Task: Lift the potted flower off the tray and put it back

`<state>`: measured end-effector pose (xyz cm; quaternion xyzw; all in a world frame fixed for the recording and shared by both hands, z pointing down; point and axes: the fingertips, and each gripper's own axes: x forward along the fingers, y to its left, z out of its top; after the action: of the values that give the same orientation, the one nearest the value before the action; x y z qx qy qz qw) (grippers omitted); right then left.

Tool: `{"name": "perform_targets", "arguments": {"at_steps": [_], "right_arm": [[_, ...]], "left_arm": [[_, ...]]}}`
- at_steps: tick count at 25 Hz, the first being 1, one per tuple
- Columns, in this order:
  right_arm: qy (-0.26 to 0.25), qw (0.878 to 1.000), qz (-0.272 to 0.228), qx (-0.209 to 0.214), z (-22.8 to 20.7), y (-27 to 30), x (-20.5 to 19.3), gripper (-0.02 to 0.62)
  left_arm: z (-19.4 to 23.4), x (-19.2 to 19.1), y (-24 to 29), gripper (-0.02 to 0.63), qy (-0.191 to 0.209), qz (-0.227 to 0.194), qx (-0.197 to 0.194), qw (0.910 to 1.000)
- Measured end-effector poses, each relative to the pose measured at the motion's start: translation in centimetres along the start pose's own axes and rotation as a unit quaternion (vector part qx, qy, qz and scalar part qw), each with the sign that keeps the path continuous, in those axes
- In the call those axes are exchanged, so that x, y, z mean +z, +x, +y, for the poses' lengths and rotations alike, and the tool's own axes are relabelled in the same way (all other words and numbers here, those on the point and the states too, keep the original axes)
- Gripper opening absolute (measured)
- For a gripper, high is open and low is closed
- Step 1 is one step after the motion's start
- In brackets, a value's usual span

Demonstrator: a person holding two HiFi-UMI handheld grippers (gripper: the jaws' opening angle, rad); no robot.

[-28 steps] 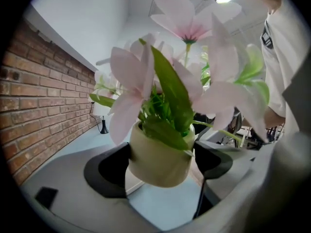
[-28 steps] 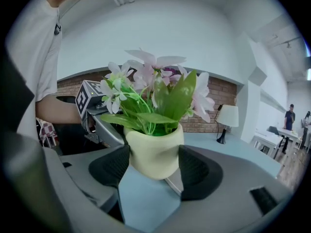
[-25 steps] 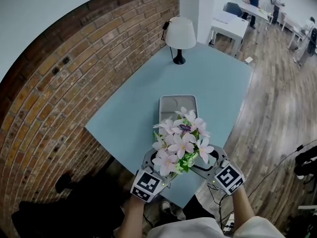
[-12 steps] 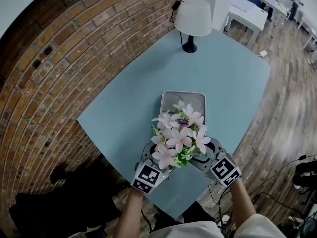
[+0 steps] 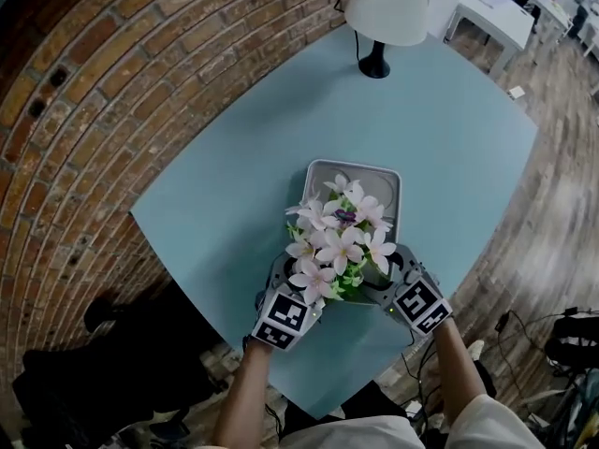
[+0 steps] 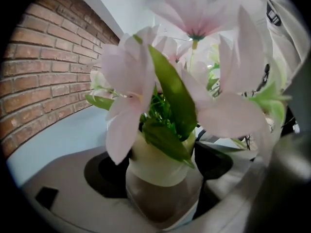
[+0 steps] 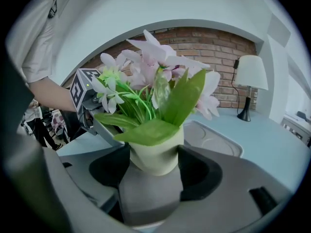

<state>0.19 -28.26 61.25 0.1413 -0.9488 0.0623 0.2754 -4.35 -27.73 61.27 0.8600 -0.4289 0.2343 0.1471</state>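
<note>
Presently, largest first. Table (image 5: 234, 185): pale blue, with a brick wall on its left. Tray (image 5: 328, 183): grey, at mid-table. Potted flower (image 5: 337, 246): cream pot with pink blooms, upright, apparently raised over the tray's near end. Left gripper (image 5: 298, 293) and right gripper (image 5: 379, 288): each is clamped on the pot from opposite sides, jaws narrowed to its width. Step judged to be the return. Move it farther over the tray, keep it level, lower both sides together, and release only once it is seated.
</note>
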Motion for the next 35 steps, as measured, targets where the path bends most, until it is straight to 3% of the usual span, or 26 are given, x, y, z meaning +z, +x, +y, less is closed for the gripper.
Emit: {"name": "perform_targets", "arguments": {"at_steps": [5,12,19,27,35], "right_arm": [[-0.002,1.000,0.012,0.013,-1.5,1.8,-0.9,0.328],[-0.038,0.999,0.015,0.006,-2.7,2.1,-1.0,0.328],[-0.032,0.999,0.013,-0.010,-2.6,2.0,-1.2,0.316],[-0.035,0.997,0.041,-0.059,-2.8,0.4,-2.1,0.334],[-0.034,0.989,0.053,-0.132,-1.4,-4.4,-2.4,0.333]], "left_arm": [[1.4,-1.1,1.7,0.445,-0.011,0.023,0.013,0.9996],[1.9,-1.1,2.8,0.445,-0.024,0.011,0.020,0.9995],[1.9,-1.2,2.9,0.448,-0.023,0.010,0.025,0.9994],[1.8,-2.6,0.4,0.449,-0.023,0.017,0.051,0.9983],[0.9,-4.2,-4.4,0.451,-0.027,0.016,0.047,0.9984]]}}
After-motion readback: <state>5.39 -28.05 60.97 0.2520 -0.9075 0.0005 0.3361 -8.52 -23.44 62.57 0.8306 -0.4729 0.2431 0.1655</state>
